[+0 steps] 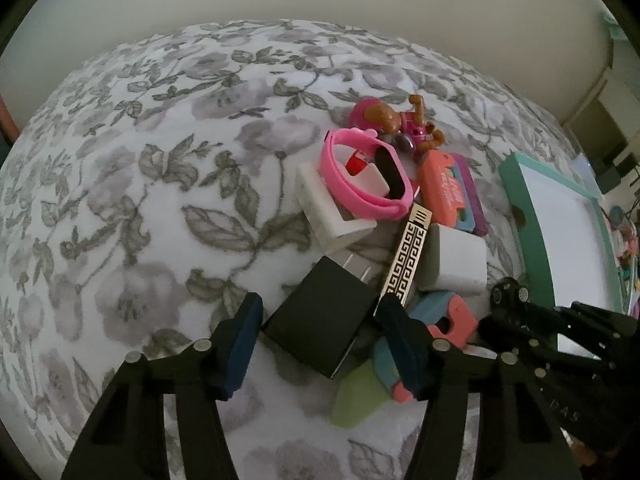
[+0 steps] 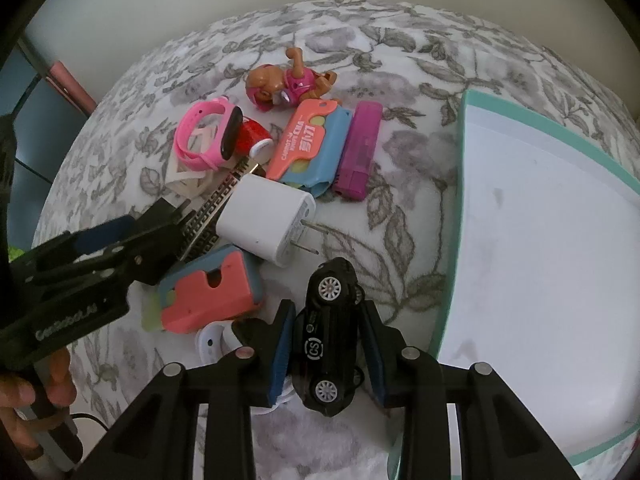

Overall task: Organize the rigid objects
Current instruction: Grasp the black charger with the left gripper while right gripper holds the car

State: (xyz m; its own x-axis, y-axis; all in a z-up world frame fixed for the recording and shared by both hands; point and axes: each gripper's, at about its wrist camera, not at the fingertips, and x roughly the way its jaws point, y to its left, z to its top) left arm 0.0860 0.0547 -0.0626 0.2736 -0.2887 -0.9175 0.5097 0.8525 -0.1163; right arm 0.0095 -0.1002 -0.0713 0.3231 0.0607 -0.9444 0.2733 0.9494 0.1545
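On the flowered blanket (image 2: 400, 40), at 6 o'clock in the right view, the toy car (image 2: 330, 340) lies on its side between the right gripper (image 2: 326, 354) pads, narrow and touching it. The left gripper (image 1: 316, 330) stands half wide around the black charger (image 1: 320, 320), not clearly pressing. I think the car can roll out, because only smooth sides are pinched. The tray (image 2: 452, 240) waits at 3 o'clock, under a plain wall (image 2: 160, 0).

Black car (image 2: 329, 340); pink watch (image 1: 362, 174); grey floral bedspread (image 1: 160, 184); teal-rimmed tray (image 2: 454, 240).
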